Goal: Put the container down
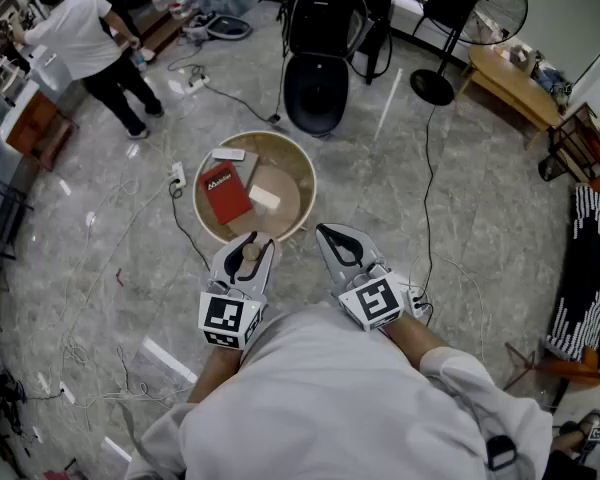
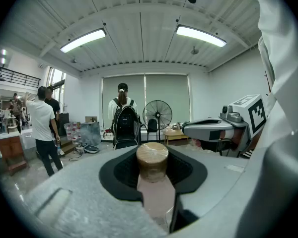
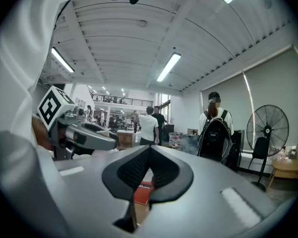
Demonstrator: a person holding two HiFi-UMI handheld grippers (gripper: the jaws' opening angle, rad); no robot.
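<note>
Two grippers hang side by side at the near edge of the round table (image 1: 302, 168), just in front of the person's chest. The left gripper (image 1: 248, 249) is clamped on the container (image 2: 152, 158), a small jar with a brown cap that stands upright between the jaws, held in the air just inside the table's near rim. The right gripper (image 1: 338, 240) sits beside it, a little off the table's near right edge, its jaws brought together with nothing between them. Farther in on the table lie a red book (image 1: 224, 191) and a pale block (image 1: 264, 198), with flat items toward the far rim. Beyond the table stand a black chair (image 1: 316, 88) and, farther right, a fan (image 1: 460, 8). Off to the table's far left, a person in a white shirt (image 1: 80, 33) bends over a bench. The container looks carried but not yet set down. The next move is probably to lower it onto bare tabletop near the rim, clear of the book and block, then spread the jaws once it rests.
</note>
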